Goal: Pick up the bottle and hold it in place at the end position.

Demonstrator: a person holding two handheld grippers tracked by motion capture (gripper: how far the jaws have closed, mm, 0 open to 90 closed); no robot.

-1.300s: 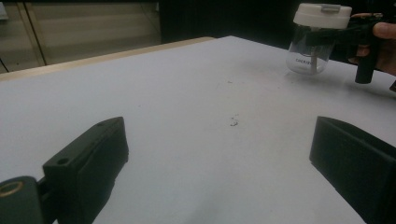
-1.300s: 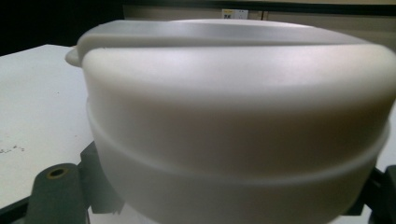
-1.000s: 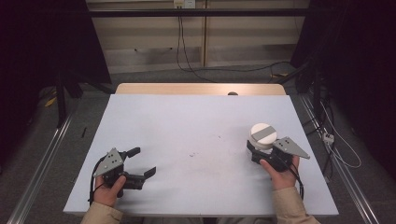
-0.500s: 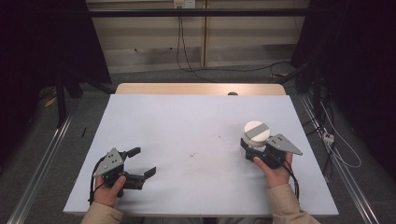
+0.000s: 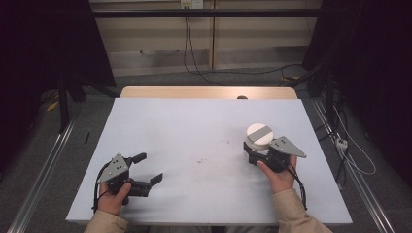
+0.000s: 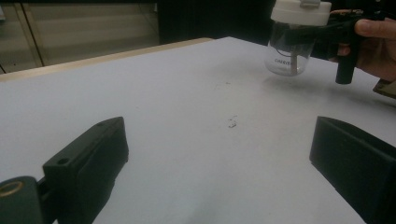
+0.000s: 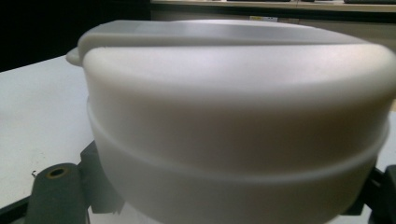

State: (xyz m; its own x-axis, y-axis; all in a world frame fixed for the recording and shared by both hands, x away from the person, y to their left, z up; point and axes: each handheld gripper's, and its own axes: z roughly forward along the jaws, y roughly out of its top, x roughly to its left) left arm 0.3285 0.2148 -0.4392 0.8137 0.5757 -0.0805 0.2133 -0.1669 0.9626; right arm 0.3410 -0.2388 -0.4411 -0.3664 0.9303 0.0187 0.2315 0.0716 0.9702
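While the right gripper pinches a clear jar with a white lid just below that lid, the jar stands upright at the right side of the white table; whether its base touches the surface is unclear. Well apart, the left gripper rests near the table's front left, its jaws spread around nothing.
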